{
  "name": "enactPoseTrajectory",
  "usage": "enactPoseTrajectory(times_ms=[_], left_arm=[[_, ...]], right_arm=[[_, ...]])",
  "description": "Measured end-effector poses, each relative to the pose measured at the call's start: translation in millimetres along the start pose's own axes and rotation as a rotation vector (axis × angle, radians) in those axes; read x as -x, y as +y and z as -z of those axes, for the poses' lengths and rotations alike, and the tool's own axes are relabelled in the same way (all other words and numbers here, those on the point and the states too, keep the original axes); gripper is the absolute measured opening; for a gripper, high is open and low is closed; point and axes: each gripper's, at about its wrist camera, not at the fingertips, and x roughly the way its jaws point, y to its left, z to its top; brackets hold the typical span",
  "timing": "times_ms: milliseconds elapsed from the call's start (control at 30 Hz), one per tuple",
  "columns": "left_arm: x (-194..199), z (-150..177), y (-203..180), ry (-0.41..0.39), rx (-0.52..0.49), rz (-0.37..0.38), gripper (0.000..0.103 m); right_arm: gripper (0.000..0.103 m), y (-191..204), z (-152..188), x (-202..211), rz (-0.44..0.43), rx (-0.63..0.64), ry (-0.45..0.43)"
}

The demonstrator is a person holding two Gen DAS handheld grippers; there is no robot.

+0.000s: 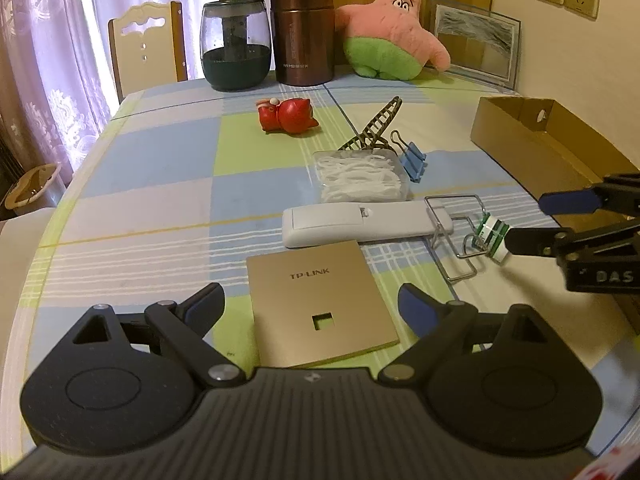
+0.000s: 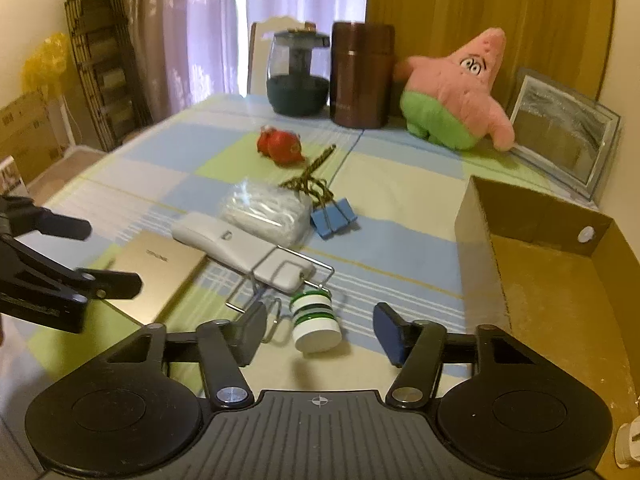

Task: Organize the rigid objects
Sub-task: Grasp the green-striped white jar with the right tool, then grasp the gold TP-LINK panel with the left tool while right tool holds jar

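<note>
desk [image 1: 160,216] under checked cloth, cardboard box [image 2: 532,280] open at right edge. gold tp-link panel [image 1: 320,300] flat between spread jaws of left gripper [image 1: 310,304], not touched. white remote [image 1: 360,224] just behind panel, lying partly on wire stand [image 2: 280,276]. small green-striped white spool [image 2: 316,320] between jaws of right gripper [image 2: 320,328], half spread, pads apart from spool. risk: spool near wire, likely to roll or snag if pinched off-centre; thin panel likely to slip.

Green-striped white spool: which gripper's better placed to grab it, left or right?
Right. The right gripper already has the spool between its open fingers, not yet clamped. The left gripper sits over the gold TP-LINK panel, farther away.
</note>
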Motion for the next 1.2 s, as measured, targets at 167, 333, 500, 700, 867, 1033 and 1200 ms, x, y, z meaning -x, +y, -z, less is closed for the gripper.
enactPoseTrajectory(times_ms=[167,333,500,700,867,1033,1200], left_arm=[[-4,-1,3,0.014,0.02,0.006,0.092],[-7,-1,4,0.022,0.037,0.016,0.092],[-9,0,3,0.03,0.043,0.022,0.092],[-10,0,3,0.029,0.055,0.027,0.092],[-15,2,4,0.031,0.074,0.015,0.092],[-28,3,5,0.051,0.103,0.007,0.092],[-37,3,4,0.06,0.13,-0.002,0.092]], right_arm=[[0.047,-7,0,-17,-0.013,-0.018,0.035],[0.041,-6,-2,-28,-0.033,-0.012,0.061],[0.034,-6,-1,-34,-0.036,-0.004,0.078],[0.03,-5,1,-36,-0.025,0.017,0.077],[0.029,-6,-2,-33,-0.016,-0.001,0.074],[0.029,-10,-8,-26,0.005,-0.031,0.067],[0.029,-15,-10,-24,0.015,-0.049,0.065]])
